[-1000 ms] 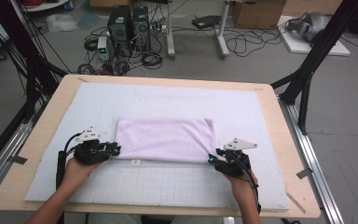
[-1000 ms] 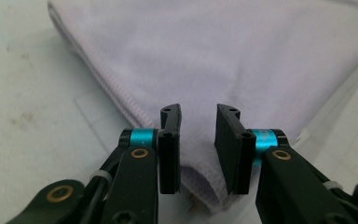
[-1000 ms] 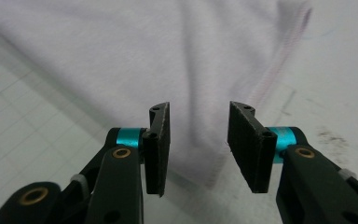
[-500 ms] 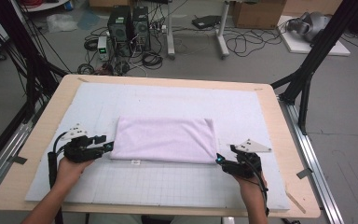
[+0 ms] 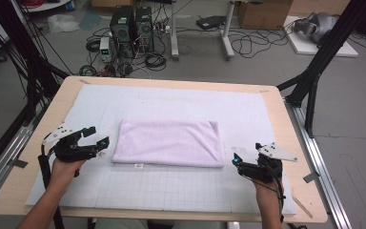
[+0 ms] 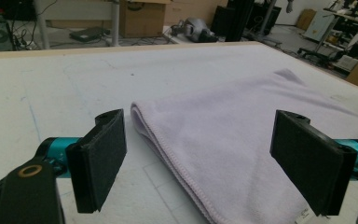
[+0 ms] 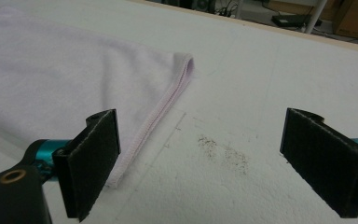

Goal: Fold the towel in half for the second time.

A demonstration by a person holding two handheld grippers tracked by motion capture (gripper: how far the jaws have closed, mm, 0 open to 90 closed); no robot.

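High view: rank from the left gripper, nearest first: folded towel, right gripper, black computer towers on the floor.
From the left gripper:
1. Folded towel, just beside its jaws, mid-mat, not touched.
2. Right gripper, past the towel's opposite end, near the table's right edge.
3. Black computer towers, on the floor beyond the table's far edge.

Both grippers' jaws have just been opening; nothing between them.

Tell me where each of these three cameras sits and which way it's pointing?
High view: above the person's side, looking forward and down on the table; forearms, left gripper and right gripper show.
Left gripper view: rides the left gripper, facing along its open jaws at the towel.
Right gripper view: rides the right gripper, facing the towel's hemmed end between open jaws.
Shared: all three show the folded lilac towel on the white mat.
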